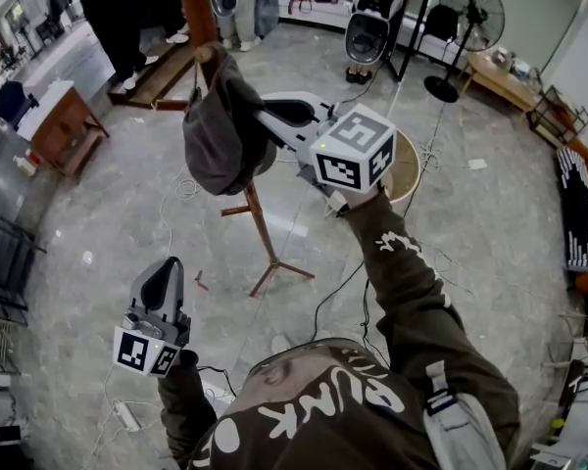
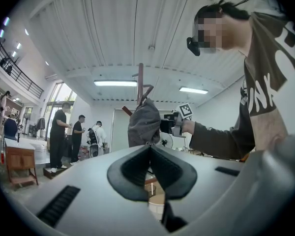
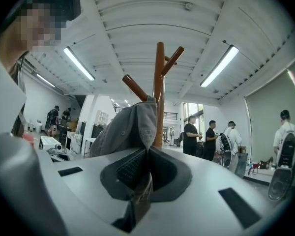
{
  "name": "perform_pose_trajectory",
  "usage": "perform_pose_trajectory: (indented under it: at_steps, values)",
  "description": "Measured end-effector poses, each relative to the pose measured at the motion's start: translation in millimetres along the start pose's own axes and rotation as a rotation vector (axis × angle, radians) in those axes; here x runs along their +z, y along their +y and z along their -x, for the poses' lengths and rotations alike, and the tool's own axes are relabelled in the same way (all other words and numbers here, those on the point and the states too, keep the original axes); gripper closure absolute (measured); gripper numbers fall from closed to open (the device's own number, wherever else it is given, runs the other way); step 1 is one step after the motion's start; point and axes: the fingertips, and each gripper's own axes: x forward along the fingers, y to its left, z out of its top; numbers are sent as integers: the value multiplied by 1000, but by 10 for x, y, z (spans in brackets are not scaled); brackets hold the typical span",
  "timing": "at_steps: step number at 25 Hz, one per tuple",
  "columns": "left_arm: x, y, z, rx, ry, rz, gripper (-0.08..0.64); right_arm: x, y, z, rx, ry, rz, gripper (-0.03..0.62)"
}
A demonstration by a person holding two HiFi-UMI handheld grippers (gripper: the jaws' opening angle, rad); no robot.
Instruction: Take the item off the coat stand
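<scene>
Cap [image 1: 223, 130], grey, hangs on a peg of the wooden coat stand [image 1: 262, 231]. Right hand-held gripper [image 1: 267, 117] is clamped on its edge, cloth pinched between the jaws. Left hand-held gripper [image 1: 163, 274] sits low, well apart from the stand, jaws together with nothing between them.

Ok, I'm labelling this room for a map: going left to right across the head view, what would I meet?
Wooden cabinet → left gripper → grey cap → standing fan.
</scene>
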Motion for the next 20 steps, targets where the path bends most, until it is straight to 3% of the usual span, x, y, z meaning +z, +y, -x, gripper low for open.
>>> perform_pose_trajectory:
  at_steps: [20]
  values:
    - [35,-37,-5,-15,-9,1,555,996,505,391,49,-143,138,578]
